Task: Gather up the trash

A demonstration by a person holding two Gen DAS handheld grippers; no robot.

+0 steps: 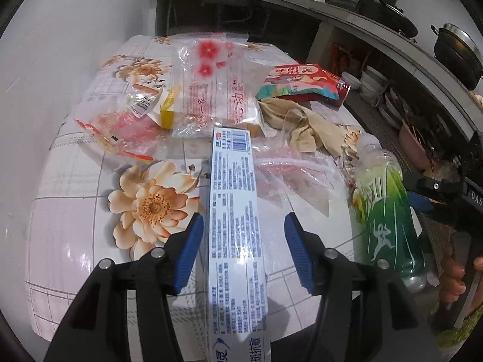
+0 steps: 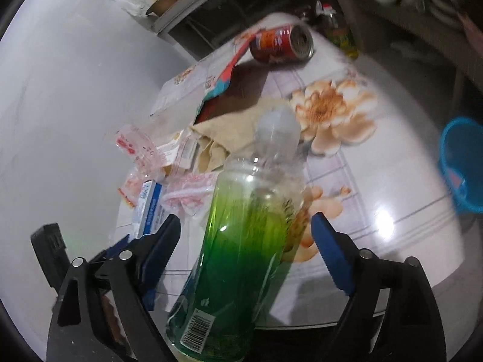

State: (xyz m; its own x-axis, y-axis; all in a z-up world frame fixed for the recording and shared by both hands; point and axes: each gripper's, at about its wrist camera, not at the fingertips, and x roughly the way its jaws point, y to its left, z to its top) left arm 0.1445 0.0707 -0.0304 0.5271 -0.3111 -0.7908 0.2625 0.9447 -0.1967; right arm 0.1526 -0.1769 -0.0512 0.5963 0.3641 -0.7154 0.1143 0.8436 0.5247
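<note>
Along the near edge of the flowered table (image 1: 75, 199), the left gripper (image 1: 241, 252) straddles a long toothpaste box (image 1: 234, 211), pads clear of it. The right gripper (image 2: 246, 253) stands wide around a green bottle (image 2: 241, 256), probably lining up grabs toward the blue bin (image 2: 465, 166).

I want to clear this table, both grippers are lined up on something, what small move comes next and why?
Probably close the left gripper on the toothpaste box: the box lies between its blue pads, which stand clear of both sides. The right gripper likewise straddles the green bottle without gripping.
</note>
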